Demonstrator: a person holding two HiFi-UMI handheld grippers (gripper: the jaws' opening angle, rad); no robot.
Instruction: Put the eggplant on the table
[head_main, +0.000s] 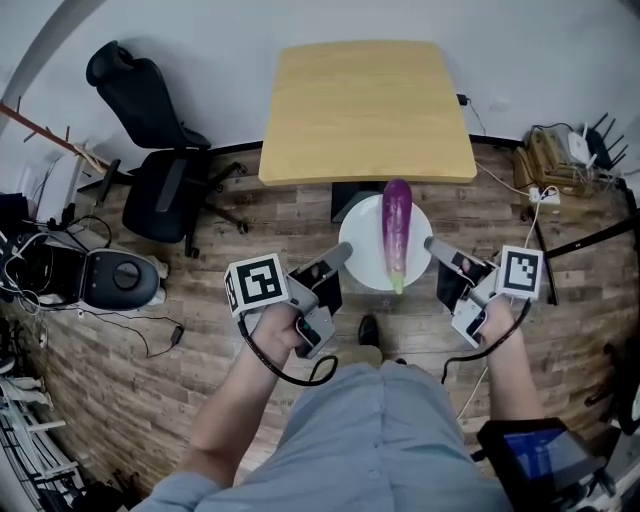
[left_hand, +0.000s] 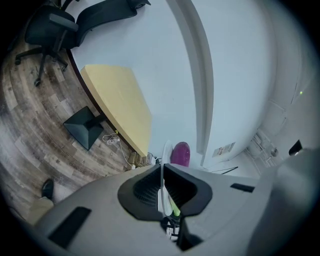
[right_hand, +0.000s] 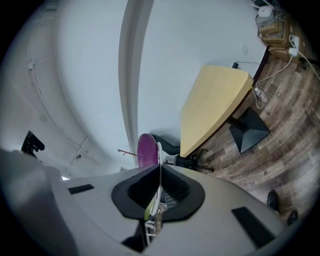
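Note:
A purple eggplant (head_main: 396, 232) with a green stem lies lengthwise on a white plate (head_main: 360, 255) that I carry above the wooden floor. My left gripper (head_main: 345, 254) is shut on the plate's left rim and my right gripper (head_main: 432, 245) is shut on its right rim. In the left gripper view the plate (left_hand: 165, 154) shows edge-on between the jaws, with the eggplant (left_hand: 180, 153) beyond it. The right gripper view shows the same plate (right_hand: 158, 172) edge and the eggplant (right_hand: 146, 149) above the jaws. The light wooden table (head_main: 366, 108) stands just ahead of the plate.
A black office chair (head_main: 158, 150) stands left of the table. A black-and-white machine with cables (head_main: 105, 279) sits at far left. Cables, a power strip and boxes (head_main: 552, 165) lie to the right. The table's dark base (head_main: 345, 196) sits below its front edge.

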